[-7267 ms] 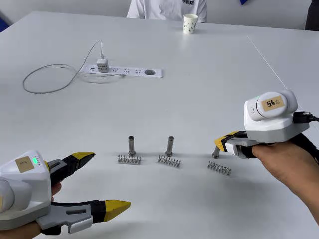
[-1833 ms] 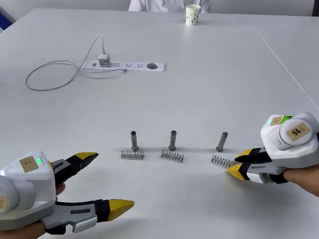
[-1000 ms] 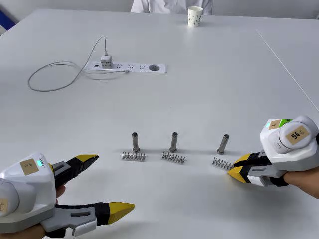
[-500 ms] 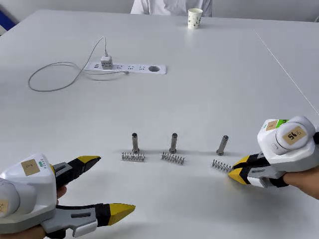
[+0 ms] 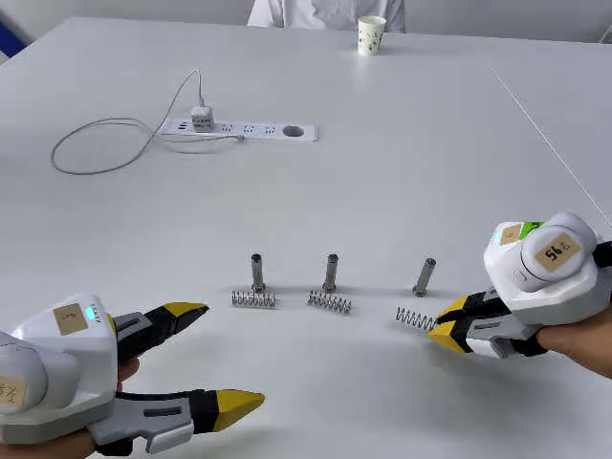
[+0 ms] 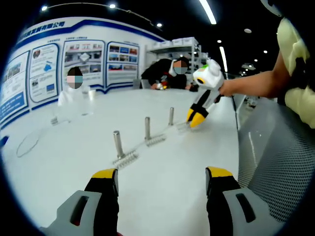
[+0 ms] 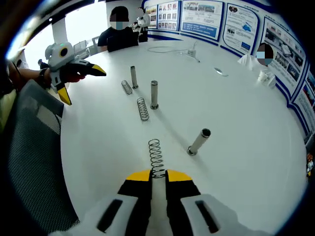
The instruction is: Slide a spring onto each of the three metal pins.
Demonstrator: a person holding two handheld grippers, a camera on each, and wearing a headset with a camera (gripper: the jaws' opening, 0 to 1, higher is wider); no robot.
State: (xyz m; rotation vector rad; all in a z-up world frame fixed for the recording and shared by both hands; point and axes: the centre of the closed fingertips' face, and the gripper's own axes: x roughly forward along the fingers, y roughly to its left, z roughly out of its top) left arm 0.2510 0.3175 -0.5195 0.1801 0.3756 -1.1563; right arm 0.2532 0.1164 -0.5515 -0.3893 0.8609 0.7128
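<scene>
Since the right gripper (image 7: 158, 174) pinches just 1 end of the right spring (image 7: 155, 152), it could flex and miss the right pin (image 7: 198, 141); left gripper (image 5: 225, 354) gapes wide.

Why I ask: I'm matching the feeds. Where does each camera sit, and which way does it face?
Head view: on the headset, facing down at the table; both hands show, holding left gripper and right gripper.
Left gripper view: on that gripper, facing past its open jaws toward the pins.
Right gripper view: on the right gripper, facing along jaws shut on a spring.
Shared: both gripper views see the pins and the other gripper.
</scene>
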